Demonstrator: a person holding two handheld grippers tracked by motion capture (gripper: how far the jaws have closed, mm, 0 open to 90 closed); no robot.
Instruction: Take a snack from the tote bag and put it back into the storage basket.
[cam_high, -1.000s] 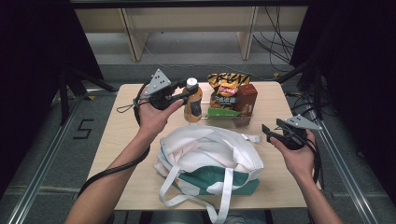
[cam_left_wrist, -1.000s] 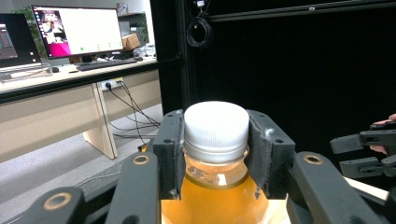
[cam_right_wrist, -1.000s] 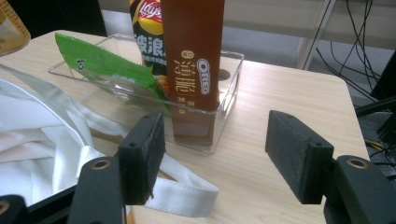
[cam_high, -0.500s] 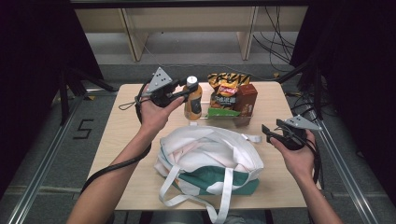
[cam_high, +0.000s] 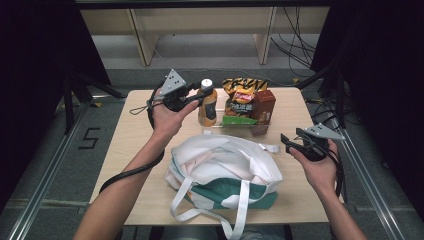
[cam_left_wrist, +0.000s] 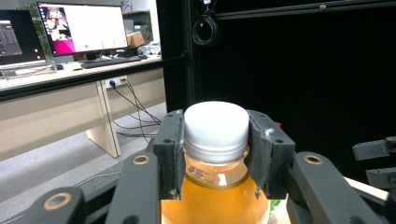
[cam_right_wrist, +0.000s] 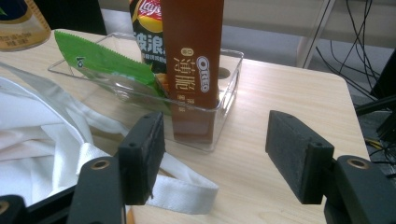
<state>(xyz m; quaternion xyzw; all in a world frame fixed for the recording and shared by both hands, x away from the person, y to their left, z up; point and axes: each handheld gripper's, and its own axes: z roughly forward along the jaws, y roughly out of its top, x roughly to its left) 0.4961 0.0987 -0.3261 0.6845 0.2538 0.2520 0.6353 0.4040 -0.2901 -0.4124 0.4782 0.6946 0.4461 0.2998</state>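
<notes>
The pale wooden worktop (cam_high: 135, 150) carried a white-and-green fabric tote bag (cam_high: 225, 172), its mouth open and nothing visibly packed. Behind it, the clear plastic tray (cam_right_wrist: 229, 93) held the snack packs. The left claw (cam_left_wrist: 217, 154) was clenched on the white cap of the amber drink bottle (cam_high: 207, 102), standing upright beside the tray; the right claw (cam_right_wrist: 219, 154) was released, so packing appeared barely begun.

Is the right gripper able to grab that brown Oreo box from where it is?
Probably yes. The right gripper is open and holds nothing, and the Oreo box stands straight ahead in the clear tray. Only the white bag strap lies below its path.
</notes>
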